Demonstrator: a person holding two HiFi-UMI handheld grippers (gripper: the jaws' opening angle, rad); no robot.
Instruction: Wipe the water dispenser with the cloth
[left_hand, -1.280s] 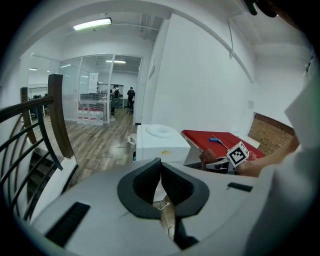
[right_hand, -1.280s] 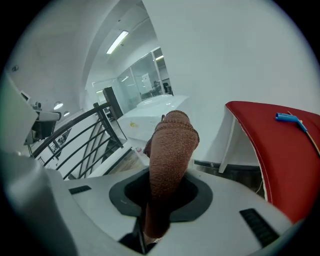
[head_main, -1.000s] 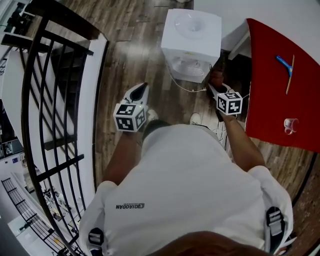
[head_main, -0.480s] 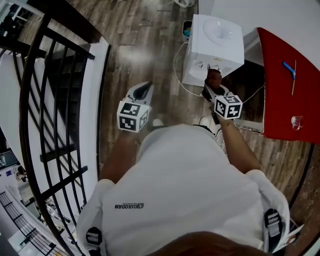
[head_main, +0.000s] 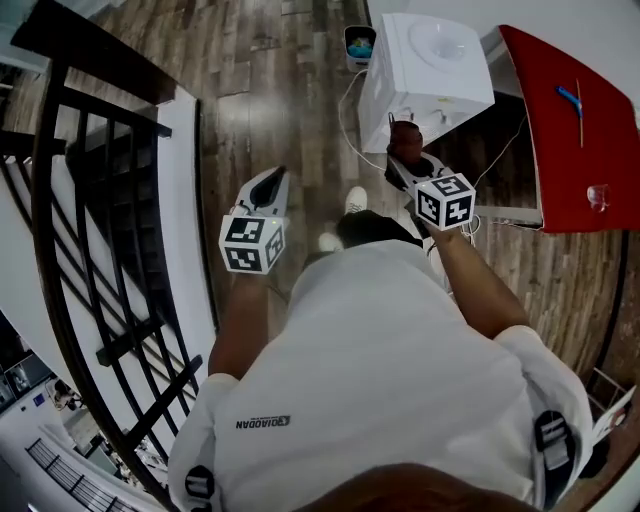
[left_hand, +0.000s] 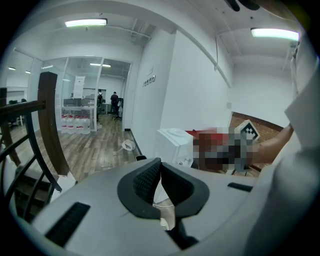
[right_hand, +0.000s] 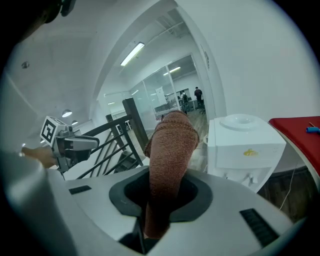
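The right gripper (head_main: 404, 160) squeezes the brown cloth (right_hand: 169, 150). The white water dispenser (right_hand: 245, 145) stands just ahead, slightly right, nearer this gripper. The left gripper (left_hand: 159, 175) is closed, empty.

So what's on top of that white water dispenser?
No bottle: the water dispenser carries only its bare round socket on top. Nothing covers it in the head view.

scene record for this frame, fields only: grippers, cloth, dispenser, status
left gripper: shut, empty
right gripper: shut on cloth
cloth: reddish-brown, sticks up out of the jaws
water dispenser: white, on wooden floor, right of cloth, not touched
red table: beside water dispenser
status: wiping not yet begun
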